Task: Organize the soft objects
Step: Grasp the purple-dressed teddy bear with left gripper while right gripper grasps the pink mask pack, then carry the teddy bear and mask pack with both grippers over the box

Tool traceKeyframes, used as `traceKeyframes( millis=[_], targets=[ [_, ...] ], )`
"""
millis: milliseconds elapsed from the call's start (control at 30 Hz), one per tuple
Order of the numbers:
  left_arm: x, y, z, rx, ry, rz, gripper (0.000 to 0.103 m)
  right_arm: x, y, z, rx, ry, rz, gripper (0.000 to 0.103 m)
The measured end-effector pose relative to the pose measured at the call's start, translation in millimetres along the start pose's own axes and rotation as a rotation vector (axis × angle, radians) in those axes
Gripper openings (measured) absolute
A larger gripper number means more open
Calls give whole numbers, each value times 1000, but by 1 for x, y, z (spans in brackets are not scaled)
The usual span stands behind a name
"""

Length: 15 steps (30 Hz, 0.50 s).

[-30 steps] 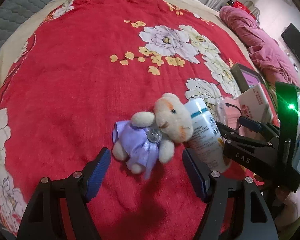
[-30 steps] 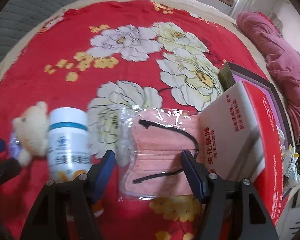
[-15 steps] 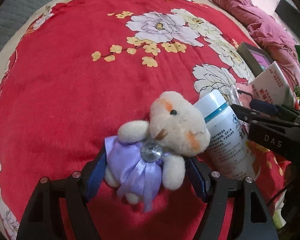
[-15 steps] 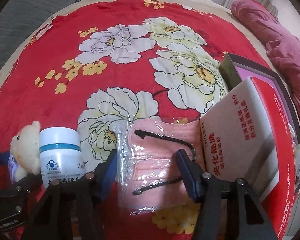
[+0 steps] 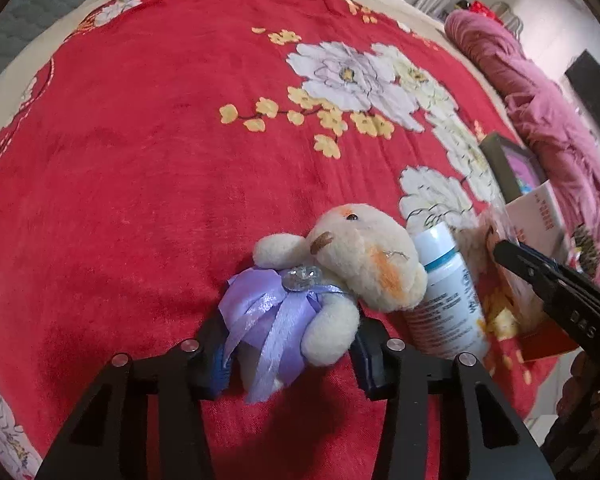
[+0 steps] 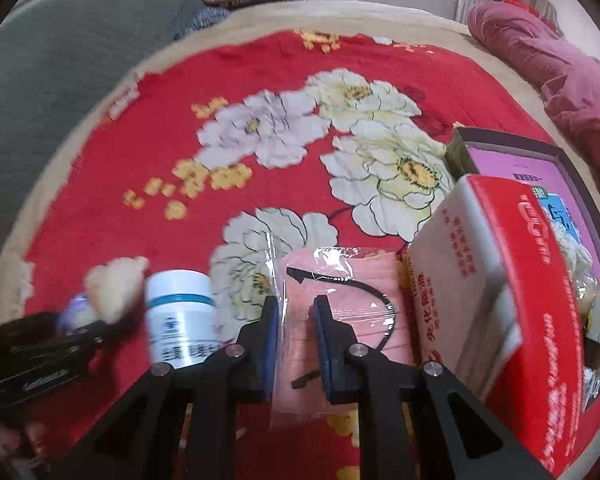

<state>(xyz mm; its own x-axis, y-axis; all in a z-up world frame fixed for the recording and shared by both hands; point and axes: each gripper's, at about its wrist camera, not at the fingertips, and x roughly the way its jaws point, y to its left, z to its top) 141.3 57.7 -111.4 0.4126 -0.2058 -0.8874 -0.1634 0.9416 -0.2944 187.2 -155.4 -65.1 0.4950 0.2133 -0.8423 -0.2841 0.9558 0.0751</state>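
A cream teddy bear in a purple satin dress [image 5: 320, 280] lies on the red flowered blanket [image 5: 140, 160]. My left gripper [image 5: 290, 360] is shut on the bear's lower body. The bear also shows at the left of the right wrist view [image 6: 116, 288]. A pink face mask in a clear plastic bag [image 6: 340, 304] lies on the blanket. My right gripper [image 6: 296, 344] is shut on the bag's left part and bunches it.
A white pill bottle [image 5: 444, 292] stands right of the bear, between the grippers. A red and white carton [image 6: 496, 300] leans against an open dark box [image 6: 540, 184] at the right. A pink quilt [image 6: 548, 52] lies beyond.
Both grippers closed: the left on the bear, after moving forward around it, the right on the bagged mask. The mask bag has crumpled between the right fingers.
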Motion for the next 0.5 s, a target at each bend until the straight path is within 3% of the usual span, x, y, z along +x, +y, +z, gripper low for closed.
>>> traceKeyframes(
  millis=[267, 500],
  targets=[
    [-35, -10, -2, -14, -68, -46, 48, -34, 3, 5, -11, -69, 68, 11],
    [-74, -34, 3, 35, -124, -64, 49, -62, 2, 8, 0, -127, 127, 10]
  ],
)
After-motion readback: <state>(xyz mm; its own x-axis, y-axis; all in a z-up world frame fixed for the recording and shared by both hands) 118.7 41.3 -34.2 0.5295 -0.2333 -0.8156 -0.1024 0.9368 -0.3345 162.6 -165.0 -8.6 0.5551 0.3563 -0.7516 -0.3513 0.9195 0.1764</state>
